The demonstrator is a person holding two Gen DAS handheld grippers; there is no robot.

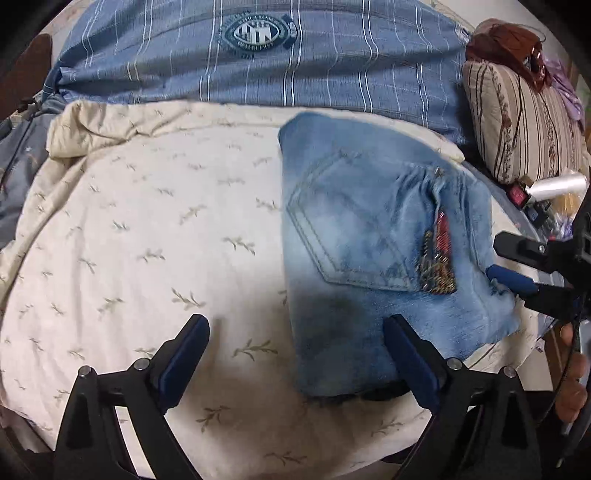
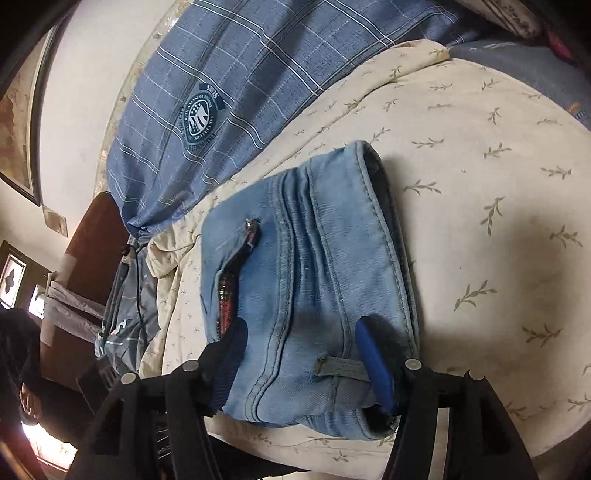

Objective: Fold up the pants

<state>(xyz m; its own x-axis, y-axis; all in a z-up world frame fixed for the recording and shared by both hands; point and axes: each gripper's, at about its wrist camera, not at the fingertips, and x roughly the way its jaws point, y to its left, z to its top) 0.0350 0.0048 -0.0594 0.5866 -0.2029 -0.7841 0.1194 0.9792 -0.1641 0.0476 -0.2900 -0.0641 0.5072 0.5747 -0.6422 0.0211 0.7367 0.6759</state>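
Observation:
The light blue jeans point(image 1: 373, 236) lie folded into a compact bundle on the cream leaf-print quilt point(image 1: 147, 229), back pocket and beaded trim facing up. My left gripper point(image 1: 295, 343) is open, its left finger over bare quilt and its right finger at the bundle's near edge. My right gripper point(image 1: 517, 266) shows at the jeans' right edge. In the right wrist view the jeans point(image 2: 314, 277) fill the middle, and my right gripper point(image 2: 303, 354) is open, its fingers straddling the waistband end with the belt loop point(image 2: 340, 369) between them.
A blue plaid cover with a round crest point(image 1: 258, 33) lies behind the quilt. A striped pillow point(image 1: 524, 122) and small items point(image 1: 543, 192) sit at the right. A grey backpack point(image 2: 125, 314) hangs off the bed's far side.

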